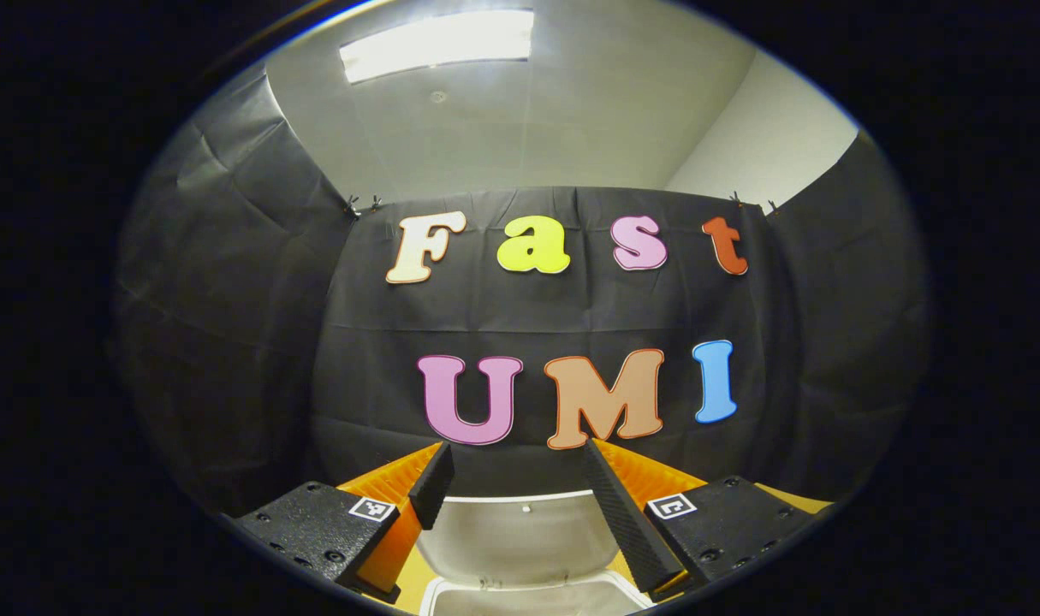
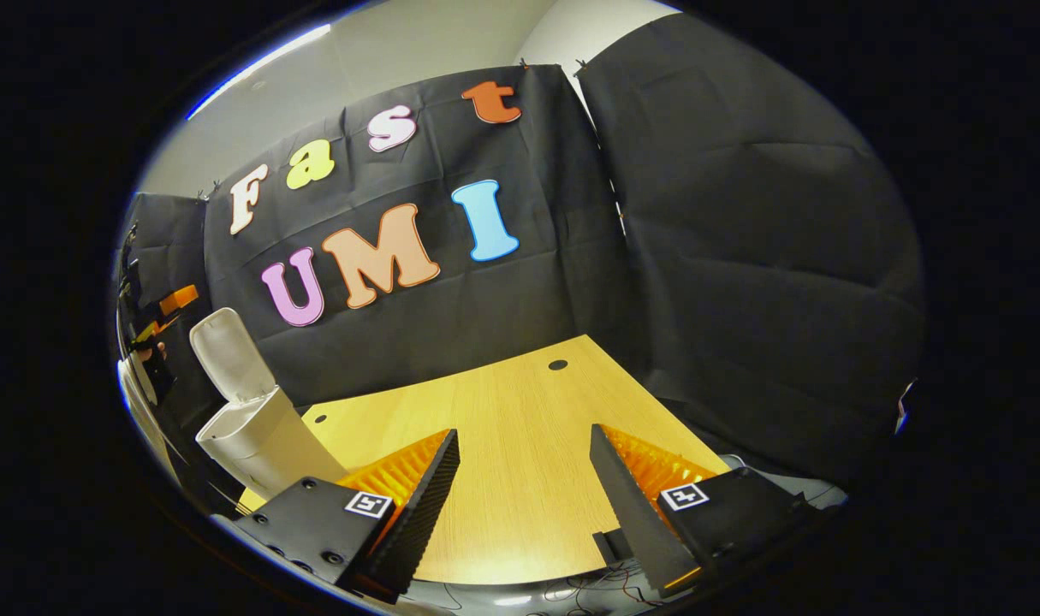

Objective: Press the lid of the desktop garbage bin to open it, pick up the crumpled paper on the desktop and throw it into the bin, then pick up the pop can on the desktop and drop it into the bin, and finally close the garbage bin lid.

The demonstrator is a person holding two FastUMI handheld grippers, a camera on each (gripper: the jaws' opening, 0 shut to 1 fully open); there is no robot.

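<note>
White bin [image 2: 254, 428] w/ white lid [image 2: 224, 355]; light wood-grain desk [image 2: 520, 445].

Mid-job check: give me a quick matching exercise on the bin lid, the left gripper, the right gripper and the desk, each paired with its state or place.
Things:
1. bin lid
2. left gripper
3. right gripper
4. desk

States:
A. open, held over bare wood
B. raised, standing up
C. open, just above the bin's opening
D. wooden, with a small dark hole near the far edge

Pairs: 1-B, 2-C, 3-A, 4-D
</note>
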